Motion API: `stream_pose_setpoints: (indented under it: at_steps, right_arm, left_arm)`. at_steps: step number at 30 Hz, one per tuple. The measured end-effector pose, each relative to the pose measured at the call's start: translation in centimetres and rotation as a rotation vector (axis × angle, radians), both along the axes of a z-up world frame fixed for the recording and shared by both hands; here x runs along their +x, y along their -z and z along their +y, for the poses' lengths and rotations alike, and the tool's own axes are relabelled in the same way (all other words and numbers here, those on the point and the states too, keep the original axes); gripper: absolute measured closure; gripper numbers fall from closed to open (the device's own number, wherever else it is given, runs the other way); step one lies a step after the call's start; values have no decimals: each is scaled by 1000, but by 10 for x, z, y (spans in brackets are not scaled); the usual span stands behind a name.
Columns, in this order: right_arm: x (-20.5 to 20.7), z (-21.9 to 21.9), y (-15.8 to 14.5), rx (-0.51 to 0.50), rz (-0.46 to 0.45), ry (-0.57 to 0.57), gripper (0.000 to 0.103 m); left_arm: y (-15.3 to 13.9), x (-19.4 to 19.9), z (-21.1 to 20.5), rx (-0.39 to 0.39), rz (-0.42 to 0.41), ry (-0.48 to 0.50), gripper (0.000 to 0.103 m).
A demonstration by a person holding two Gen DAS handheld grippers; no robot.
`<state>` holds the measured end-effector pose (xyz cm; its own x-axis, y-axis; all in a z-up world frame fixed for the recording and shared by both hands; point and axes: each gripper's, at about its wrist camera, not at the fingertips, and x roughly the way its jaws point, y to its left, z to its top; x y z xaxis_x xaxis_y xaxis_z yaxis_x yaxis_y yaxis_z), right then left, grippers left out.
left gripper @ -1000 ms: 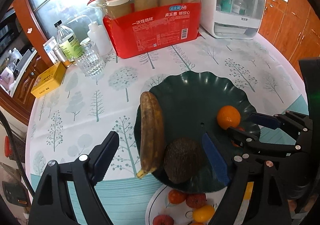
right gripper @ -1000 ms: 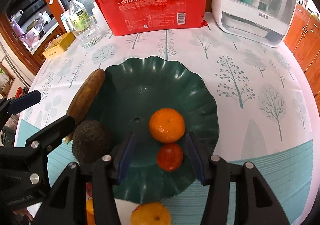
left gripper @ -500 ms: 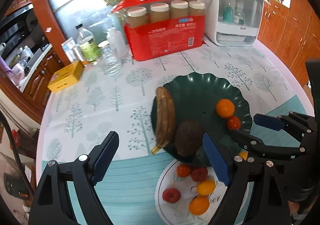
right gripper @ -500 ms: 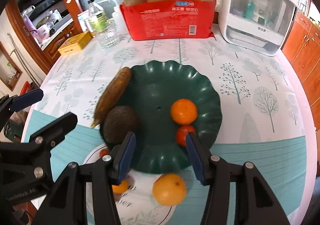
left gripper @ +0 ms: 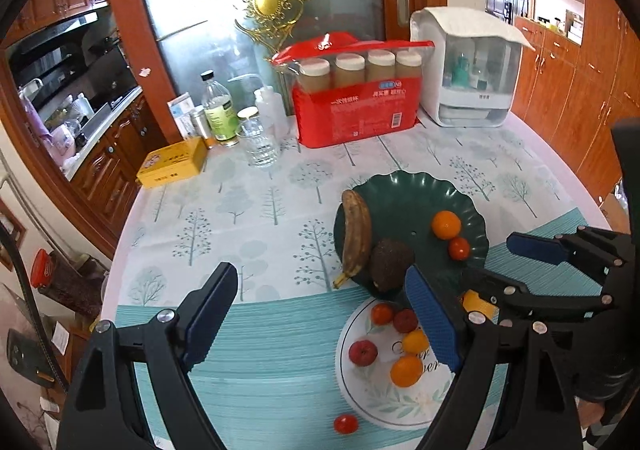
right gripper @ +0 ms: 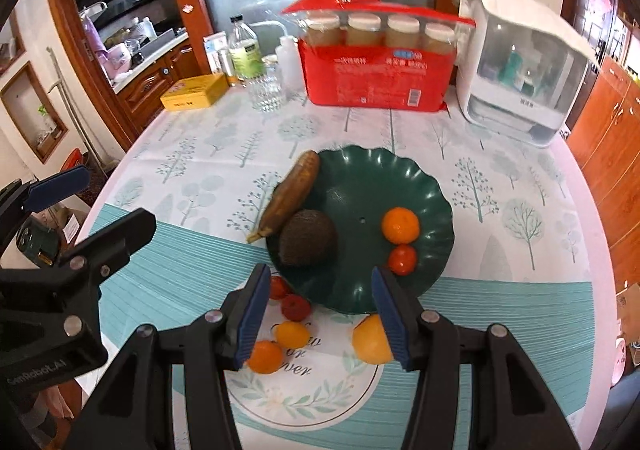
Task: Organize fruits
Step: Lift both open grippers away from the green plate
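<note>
Nearest in the right wrist view, our right claw (right gripper: 318,306) gapes empty above the white plate (right gripper: 336,406); the big orange (right gripper: 370,339) sits at lower centre, touching its right finger's inner side, so we judge the right arm nearer. Our left claw (left gripper: 318,316) is spread wide, empty too. Beyond, at mid-frame, the green dish (right gripper: 416,186) holds the banana (right gripper: 294,192), lying diagonally.
</note>
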<state>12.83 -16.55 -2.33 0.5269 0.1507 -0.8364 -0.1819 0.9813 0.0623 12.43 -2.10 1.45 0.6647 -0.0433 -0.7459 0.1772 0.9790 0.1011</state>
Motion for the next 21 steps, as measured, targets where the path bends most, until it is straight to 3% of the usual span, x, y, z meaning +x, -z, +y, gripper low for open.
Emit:
stream_pose_setpoints:
  at_steps: [10,21]
  right_arm:
    - [-27,21,-14,0,-16,-52,50]
    - [-56,53,23,-31,54,-122,50]
  left_arm:
    - [-3,-34,25,-37,29,-35,17]
    - [43,-60,61,-44,117,-88,16]
